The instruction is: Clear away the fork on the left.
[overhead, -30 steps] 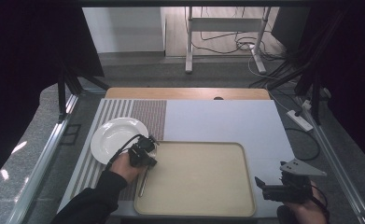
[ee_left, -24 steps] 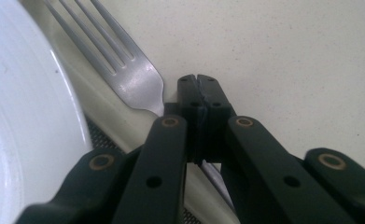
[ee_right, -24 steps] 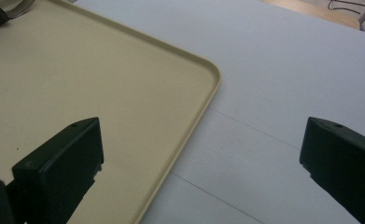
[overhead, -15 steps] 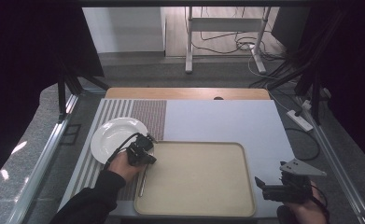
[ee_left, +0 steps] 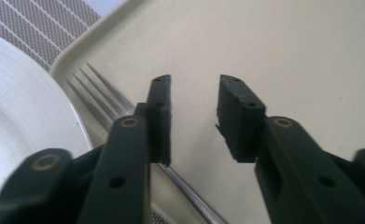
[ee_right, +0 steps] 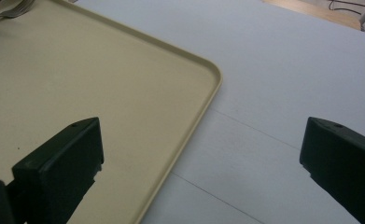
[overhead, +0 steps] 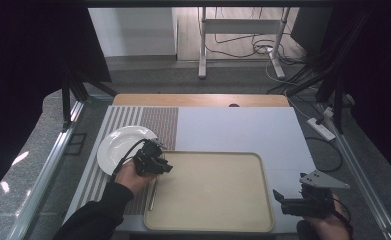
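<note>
A: Nearest, at the table's near right corner: right gripper [overhead: 283, 199], held in a hand, jaws spread wide, nothing between them.
B: Confirmed from the right gripper view [ee_right: 201, 154]: only the tray's right rim and bare white tabletop [ee_right: 283, 93] in the gap. No contact with either.
A: Tray [overhead: 218, 220]: beige, rectangular, rounded corners, occupying the near middle of the table.
B: Next, left side, a little farther in: left gripper [overhead: 167, 168] in the left hand [overhead: 130, 176], dark sleeve behind it. Jaw tips over the tray's far left corner.
A: Jaws there?
B: Partly apart, just been opening. From the left gripper view [ee_left: 194, 116]: clear gap between the pads, only beige tray floor visible through it. Nothing held.
A: And the fork [ee_left: 101, 100]?
B: Metal, lying along the tray's left edge. Tines toward the tray's far left corner, handle running back toward the near side [overhead: 152, 196]. In the left gripper view, passing beneath one jaw, outside the gap, not pinched. Contact between jaw and fork: cannot tell.
A: Just left of that?
B: White plate [overhead: 117, 145], round, resting on the striped placemat [overhead: 153, 120], close beside the tray's far left corner. Cable from the left gripper arching over the plate's near edge.
A: Farther still?
B: White tabletop, then a wooden strip [overhead: 198, 100] along the far edge.
</note>
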{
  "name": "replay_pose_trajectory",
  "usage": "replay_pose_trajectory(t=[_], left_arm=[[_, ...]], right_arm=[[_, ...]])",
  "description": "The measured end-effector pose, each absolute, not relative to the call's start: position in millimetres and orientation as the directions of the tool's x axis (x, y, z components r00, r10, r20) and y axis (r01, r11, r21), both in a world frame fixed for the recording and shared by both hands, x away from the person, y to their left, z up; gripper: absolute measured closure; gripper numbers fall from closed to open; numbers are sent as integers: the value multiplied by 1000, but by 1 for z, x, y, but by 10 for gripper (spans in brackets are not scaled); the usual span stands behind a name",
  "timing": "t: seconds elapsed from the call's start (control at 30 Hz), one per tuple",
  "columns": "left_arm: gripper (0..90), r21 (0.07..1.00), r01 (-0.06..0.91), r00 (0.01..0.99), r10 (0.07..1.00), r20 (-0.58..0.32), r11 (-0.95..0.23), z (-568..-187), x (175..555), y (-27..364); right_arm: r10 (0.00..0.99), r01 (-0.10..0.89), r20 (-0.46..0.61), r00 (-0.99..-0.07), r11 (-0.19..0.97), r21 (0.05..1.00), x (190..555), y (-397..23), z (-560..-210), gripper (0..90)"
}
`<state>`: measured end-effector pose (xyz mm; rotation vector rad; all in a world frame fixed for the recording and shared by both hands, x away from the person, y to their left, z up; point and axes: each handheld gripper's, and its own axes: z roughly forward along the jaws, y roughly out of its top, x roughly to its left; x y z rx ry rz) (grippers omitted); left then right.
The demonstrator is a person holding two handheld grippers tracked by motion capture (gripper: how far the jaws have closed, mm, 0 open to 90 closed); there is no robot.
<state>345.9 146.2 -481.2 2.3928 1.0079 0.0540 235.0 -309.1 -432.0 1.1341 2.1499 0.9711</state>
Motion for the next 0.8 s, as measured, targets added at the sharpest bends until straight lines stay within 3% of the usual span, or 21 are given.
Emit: replay_pose_trajectory(t=[0.5, 0.8], left_arm=[[251, 571, 625, 710, 692, -132, -532, -471, 336, 158], [89, 613, 597, 709, 698, -102, -517, -467, 329, 164]], right_arm=[[847, 477, -112, -520, 397, 784, 235, -309, -432, 2], [846, 476, -112, -521, 397, 785, 235, -309, -432, 2]])
